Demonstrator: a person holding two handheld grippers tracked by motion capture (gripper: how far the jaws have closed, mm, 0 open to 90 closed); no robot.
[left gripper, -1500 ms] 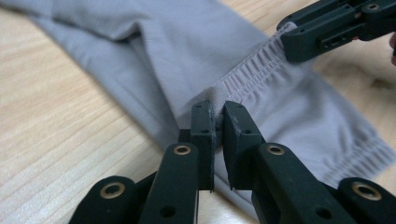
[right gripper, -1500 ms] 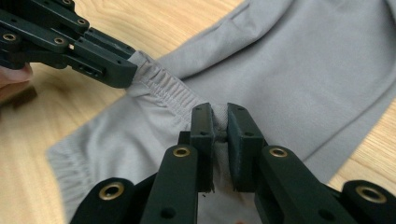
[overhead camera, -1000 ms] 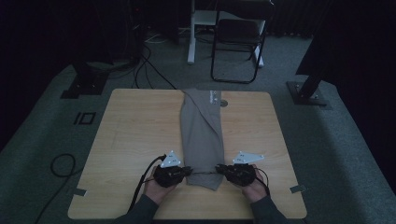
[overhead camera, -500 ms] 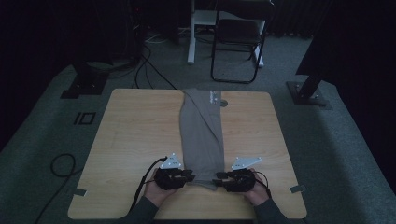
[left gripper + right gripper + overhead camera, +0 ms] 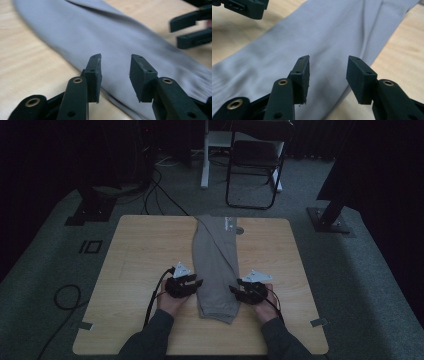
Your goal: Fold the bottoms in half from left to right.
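Grey folded trousers (image 5: pixel 216 265) lie lengthwise down the middle of the wooden table (image 5: pixel 135 250), cuffed end toward the person. My left gripper (image 5: pixel 198 283) sits at the cloth's left edge and my right gripper (image 5: pixel 234 289) at its right edge, tips facing each other. In the left gripper view the jaws of my left gripper (image 5: pixel 115 60) stand apart just above the trousers (image 5: pixel 100 32), nothing pinched. The right gripper (image 5: pixel 328 60) likewise hovers open over the cloth (image 5: pixel 332 30). Both pairs of jaws have just been opening.
Bare wood lies on both sides of the trousers. A black chair (image 5: pixel 255 160) and a white post (image 5: pixel 205 155) stand beyond the far edge. Stand bases (image 5: pixel 327 220) and cables (image 5: pixel 65 295) lie on the carpet around the table.
Both grippers have let go of the trousers' lower edges and their jaws have spread. Both hands have slid a little farther up the table, along the cloth's sides.
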